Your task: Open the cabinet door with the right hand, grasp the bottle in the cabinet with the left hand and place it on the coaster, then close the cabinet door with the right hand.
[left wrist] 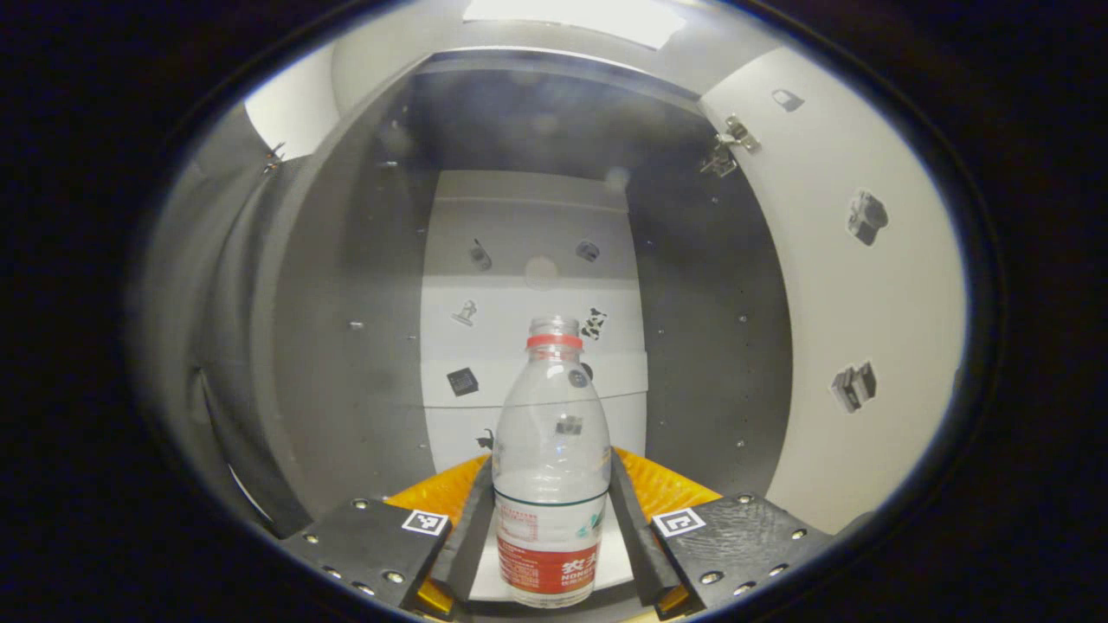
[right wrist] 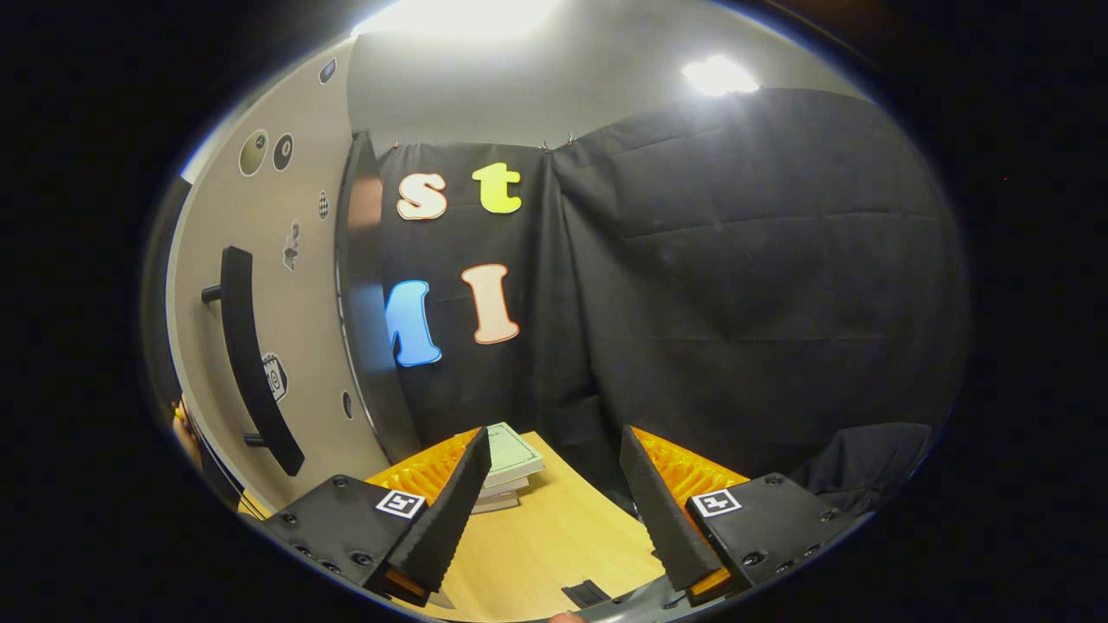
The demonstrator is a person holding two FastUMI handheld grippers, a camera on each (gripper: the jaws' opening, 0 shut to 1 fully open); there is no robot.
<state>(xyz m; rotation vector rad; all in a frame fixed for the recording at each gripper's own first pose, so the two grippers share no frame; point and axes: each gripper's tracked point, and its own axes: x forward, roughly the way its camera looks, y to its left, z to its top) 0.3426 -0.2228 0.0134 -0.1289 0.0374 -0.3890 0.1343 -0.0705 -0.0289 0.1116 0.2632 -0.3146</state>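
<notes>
- i see the bottle (left wrist: pixel 551 467) standing upright inside the cabinet (left wrist: pixel 346 346), long axis vertical, its red-ringed neck pointing up toward the cabinet's top.
- the bottle is clear with a red and white label low on its body; there is print on the label, too small for me to make out.
- my left hand-held gripper (left wrist: pixel 551 519) has a finger on each side of the bottle's lower body, and both fingers (left wrist: pixel 467 528) look pressed against it, so i count it as clamped on the bottle.
- behind the bottle i see the pale back panel of the cabinet with small stickers on it; the dark side walls stand left and right, and the open cabinet door (left wrist: pixel 866 303) swings away on the right with its hinge near the top.
- my right hand-held gripper (right wrist: pixel 554 502) is spread wide with nothing between its fingers, over the wooden counter (right wrist: pixel 554 536).
- in the right gripper view the cabinet door's outer face with its dark curved handle (right wrist: pixel 251 363) is at the left, apart from the fingers.
- a small stack of books (right wrist: pixel 511 467) lies on the counter beyond the fingers, and a small dark object (right wrist: pixel 587 594) lies nearer.
</notes>
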